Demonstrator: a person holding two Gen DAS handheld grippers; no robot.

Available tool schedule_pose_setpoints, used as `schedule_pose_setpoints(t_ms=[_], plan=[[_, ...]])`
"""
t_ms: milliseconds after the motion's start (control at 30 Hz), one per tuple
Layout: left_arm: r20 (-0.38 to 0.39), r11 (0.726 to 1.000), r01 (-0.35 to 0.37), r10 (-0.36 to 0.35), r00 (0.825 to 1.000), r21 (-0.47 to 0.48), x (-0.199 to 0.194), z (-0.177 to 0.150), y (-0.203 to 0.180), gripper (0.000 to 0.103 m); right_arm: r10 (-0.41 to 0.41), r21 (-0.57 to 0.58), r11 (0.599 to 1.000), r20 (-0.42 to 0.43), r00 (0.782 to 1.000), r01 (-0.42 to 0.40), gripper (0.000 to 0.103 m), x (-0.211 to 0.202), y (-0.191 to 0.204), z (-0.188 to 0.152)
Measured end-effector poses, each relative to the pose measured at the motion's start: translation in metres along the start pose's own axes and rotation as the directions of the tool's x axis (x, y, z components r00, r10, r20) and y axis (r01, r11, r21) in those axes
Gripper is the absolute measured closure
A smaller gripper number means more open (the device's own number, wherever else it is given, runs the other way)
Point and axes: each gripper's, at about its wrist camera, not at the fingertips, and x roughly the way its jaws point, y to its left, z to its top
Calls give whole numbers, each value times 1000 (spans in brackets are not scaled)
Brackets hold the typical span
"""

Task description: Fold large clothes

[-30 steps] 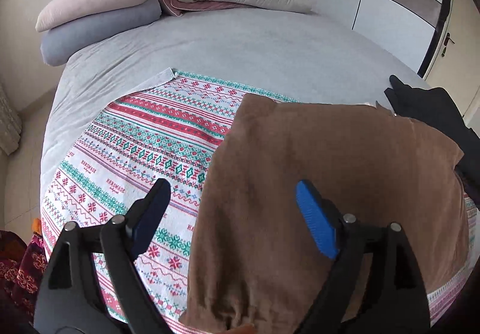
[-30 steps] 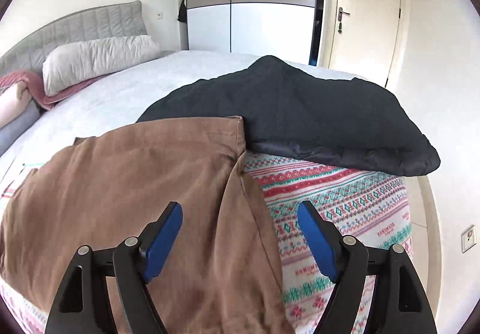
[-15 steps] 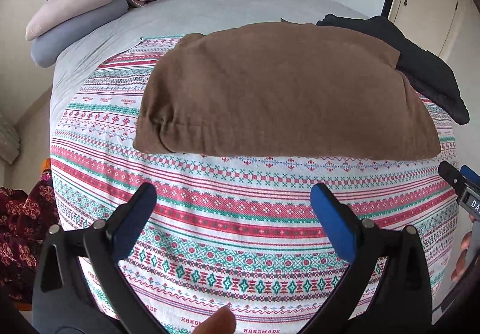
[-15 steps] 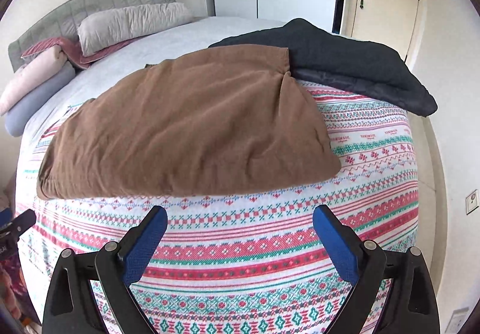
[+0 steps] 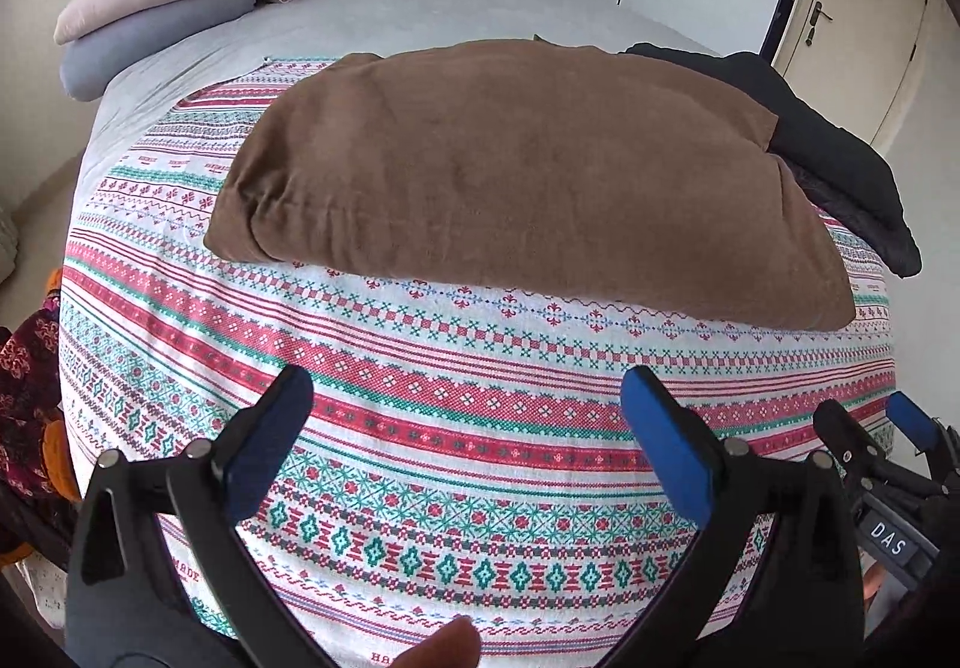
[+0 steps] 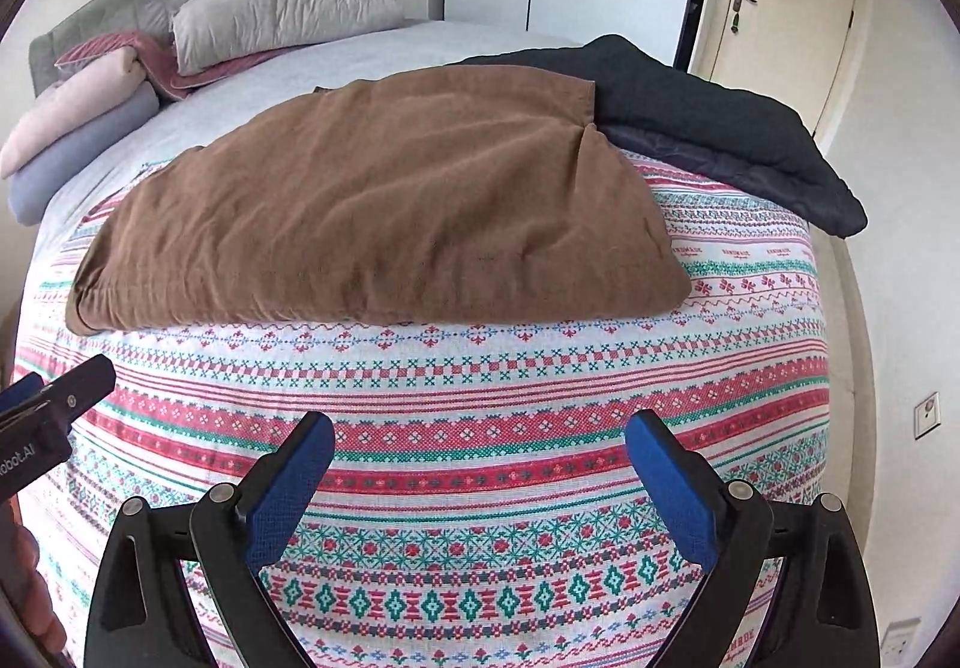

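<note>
The brown garment lies folded mid-bed on the patterned cover, soft, thick and floppy; I'd pinch its near corners. One brown piece, one dark jacket touching it toward the bed's right edge. Left gripper and right gripper are both spread, empty.

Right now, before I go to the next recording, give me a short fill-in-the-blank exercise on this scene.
1. The folded brown garment lies on a ____ cloth.
2. A ____ garment touches its far right end.
3. Both the left gripper and the right gripper are ____.

Missing words: patterned; black; open
</note>
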Motion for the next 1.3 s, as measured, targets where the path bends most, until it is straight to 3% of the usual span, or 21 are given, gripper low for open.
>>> schedule_pose_setpoints(t_ms=[367,567,1300], plan=[[-25,999,-13,14,1000,43,5,-6,-4,1,24,-26,999,-21,999,-25,4,6,9,0],[-36,998,-3,5,999,58,5,-8,-7,1,38,27,999,10,999,-38,4,1,0,4],[-38,997,1,1,999,73,5,-11,-15,1,15,9,1000,0,1000,-15,4,6,3,2]])
